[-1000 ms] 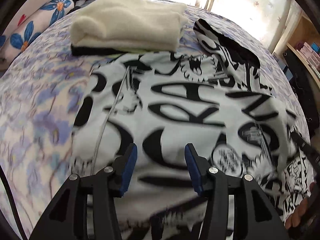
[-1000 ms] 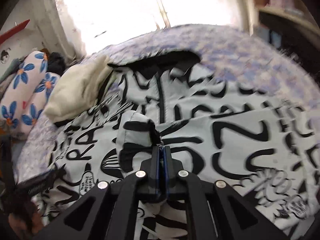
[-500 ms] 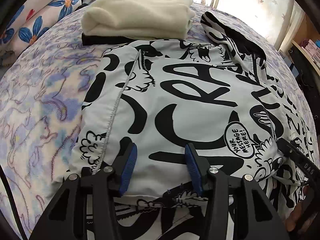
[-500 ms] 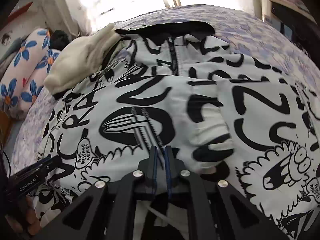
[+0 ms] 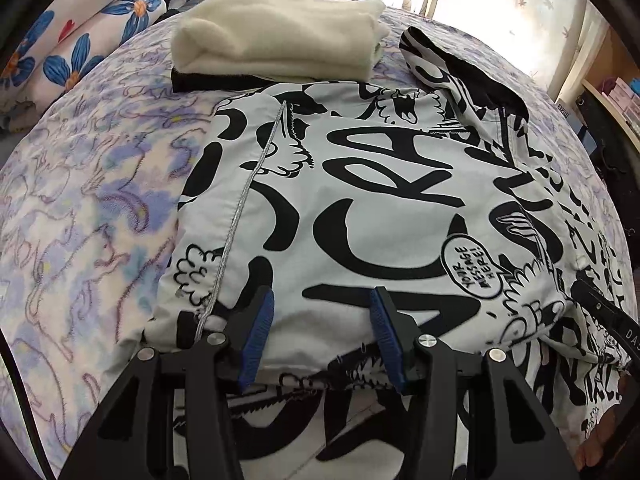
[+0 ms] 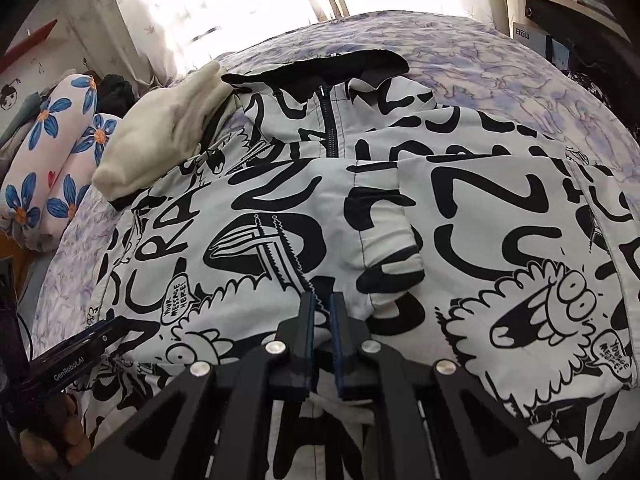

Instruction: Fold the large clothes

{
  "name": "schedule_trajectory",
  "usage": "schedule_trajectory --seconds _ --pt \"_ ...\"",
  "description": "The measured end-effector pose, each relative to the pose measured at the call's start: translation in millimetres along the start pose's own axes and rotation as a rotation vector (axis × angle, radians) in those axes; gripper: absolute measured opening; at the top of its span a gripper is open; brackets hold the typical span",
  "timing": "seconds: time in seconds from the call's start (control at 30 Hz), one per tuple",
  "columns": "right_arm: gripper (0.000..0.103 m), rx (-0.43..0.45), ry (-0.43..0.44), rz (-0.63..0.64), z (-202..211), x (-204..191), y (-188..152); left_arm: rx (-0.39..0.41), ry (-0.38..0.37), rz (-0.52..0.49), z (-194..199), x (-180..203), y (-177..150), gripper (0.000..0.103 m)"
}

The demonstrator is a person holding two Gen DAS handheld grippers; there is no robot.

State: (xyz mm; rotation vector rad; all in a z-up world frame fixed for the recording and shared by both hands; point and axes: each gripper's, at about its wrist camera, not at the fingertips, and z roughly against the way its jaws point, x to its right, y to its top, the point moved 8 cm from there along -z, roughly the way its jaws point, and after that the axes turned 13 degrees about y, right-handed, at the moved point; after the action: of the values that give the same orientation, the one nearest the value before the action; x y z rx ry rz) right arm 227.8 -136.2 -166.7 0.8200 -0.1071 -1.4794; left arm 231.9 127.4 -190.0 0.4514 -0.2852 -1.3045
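On the bed covered with a pale blanket printed in lilac and blue swirls, a large white jacket with bold black graffiti lettering and cartoon drawings lies spread out, its two sides folded in over the middle. Its black-lined hood points toward the bright curtained window, and the black zipper runs down from the collar. Just beyond the jacket, touching its top edge, sits a folded cream fleece garment on top of something black. Rolled bedding with blue flowers lies at the far left edge of the bed.

The left gripper hovers low over the near edge of the folded left panel; its blue-padded jaws stand apart with the white cloth showing between them, and the pads do not press on it. A silver seam line runs down the panel just left of the fingers.

The right gripper is over the middle of the jacket near the front. Its jaws are almost together, with only a narrow slit between the pads, and no cloth can be made out pinched in that slit. The folded-in sleeve lies just to the right of it.
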Motion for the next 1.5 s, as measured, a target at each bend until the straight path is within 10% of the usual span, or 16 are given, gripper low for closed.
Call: schedule_trajectory --seconds 0.87,1.1,1.33,1.5 --pt "0.008 0.07 -0.008 -0.007 99 -8 -52 0.02 0.002 -0.034 81 -51 -75 0.049" --pt "0.008 0.091 -0.016 -0.015 130 1 -70 0.065 0.03 -0.055 107 -69 -89 0.065" --pt "0.039 0.132 0.01 -0.005 165 5 -87 0.051 0.039 -0.059 120 -87 -112 0.074" --pt "0.042 0.146 0.035 -0.003 190 12 -100 -0.006 0.011 -0.05 117 -103 -135 0.075"
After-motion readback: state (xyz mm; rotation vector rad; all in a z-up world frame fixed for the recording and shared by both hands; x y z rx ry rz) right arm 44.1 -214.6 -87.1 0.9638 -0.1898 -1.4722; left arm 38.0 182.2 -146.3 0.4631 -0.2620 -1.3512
